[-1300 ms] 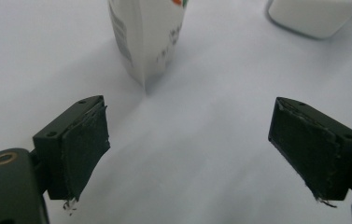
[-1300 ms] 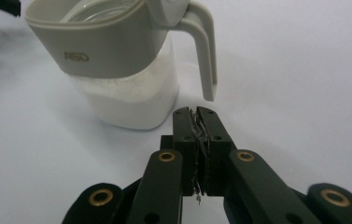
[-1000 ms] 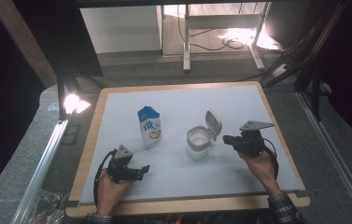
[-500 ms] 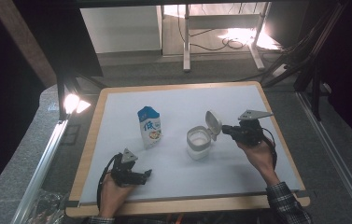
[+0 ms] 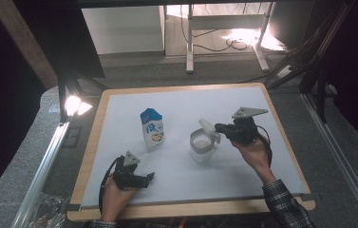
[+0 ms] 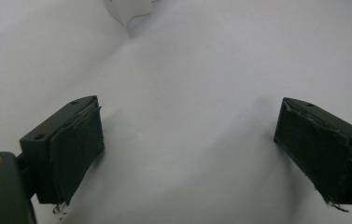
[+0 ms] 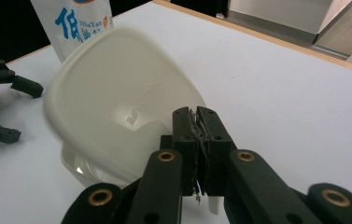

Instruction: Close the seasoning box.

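Gripping the edge of a white lid (image 7: 117,98), the right gripper (image 7: 197,123) has its jaws pressed together on the thin rim, and the lid stands tilted over the white container (image 5: 201,145) near the middle of the white table (image 5: 243,190). Whether the lid is hinged to the container is hard to tell. A blue-and-white pouch (image 5: 152,128) stands just left of it. Resting near the front edge, the left gripper (image 5: 141,179) has its jaws wide apart over bare surface.
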### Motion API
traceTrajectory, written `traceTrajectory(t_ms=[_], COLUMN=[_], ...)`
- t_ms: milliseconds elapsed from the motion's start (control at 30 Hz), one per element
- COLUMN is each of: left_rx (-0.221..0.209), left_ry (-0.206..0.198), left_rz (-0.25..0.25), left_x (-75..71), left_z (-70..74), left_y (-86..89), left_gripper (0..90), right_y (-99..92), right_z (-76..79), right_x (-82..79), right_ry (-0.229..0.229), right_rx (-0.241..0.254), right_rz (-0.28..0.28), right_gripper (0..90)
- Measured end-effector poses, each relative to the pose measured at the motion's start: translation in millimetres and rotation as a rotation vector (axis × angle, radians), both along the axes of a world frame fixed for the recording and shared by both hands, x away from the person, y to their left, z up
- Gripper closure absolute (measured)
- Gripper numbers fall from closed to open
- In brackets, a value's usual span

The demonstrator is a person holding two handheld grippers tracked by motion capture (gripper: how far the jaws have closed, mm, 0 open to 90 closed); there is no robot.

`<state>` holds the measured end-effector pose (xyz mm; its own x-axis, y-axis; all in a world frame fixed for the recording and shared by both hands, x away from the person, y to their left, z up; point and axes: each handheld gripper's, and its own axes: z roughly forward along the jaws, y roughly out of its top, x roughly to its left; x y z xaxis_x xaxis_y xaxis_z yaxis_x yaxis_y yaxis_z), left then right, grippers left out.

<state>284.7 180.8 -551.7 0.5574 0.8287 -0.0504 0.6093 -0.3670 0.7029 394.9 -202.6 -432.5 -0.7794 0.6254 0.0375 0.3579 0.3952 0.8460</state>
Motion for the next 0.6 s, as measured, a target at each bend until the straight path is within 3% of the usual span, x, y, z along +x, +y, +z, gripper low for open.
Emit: traceTrajectory(t_ms=[333, 600], left_rx=[-0.001, 0.002], left_ry=[0.000, -0.002], left_rz=[0.000, 0.000], left_x=[-0.1, -0.2], left_z=[-0.1, -0.2], left_y=[0.0, -0.3], left_gripper=[7.9, 7.8], right_y=[12.3, 2.9], right_z=[-1.9, 2.2], right_x=[-1.7, -3.1], right_ry=[0.001, -0.010], right_rx=[-0.001, -0.003], right_rz=[0.029, 0.008], right_gripper=[84.8, 78.8])
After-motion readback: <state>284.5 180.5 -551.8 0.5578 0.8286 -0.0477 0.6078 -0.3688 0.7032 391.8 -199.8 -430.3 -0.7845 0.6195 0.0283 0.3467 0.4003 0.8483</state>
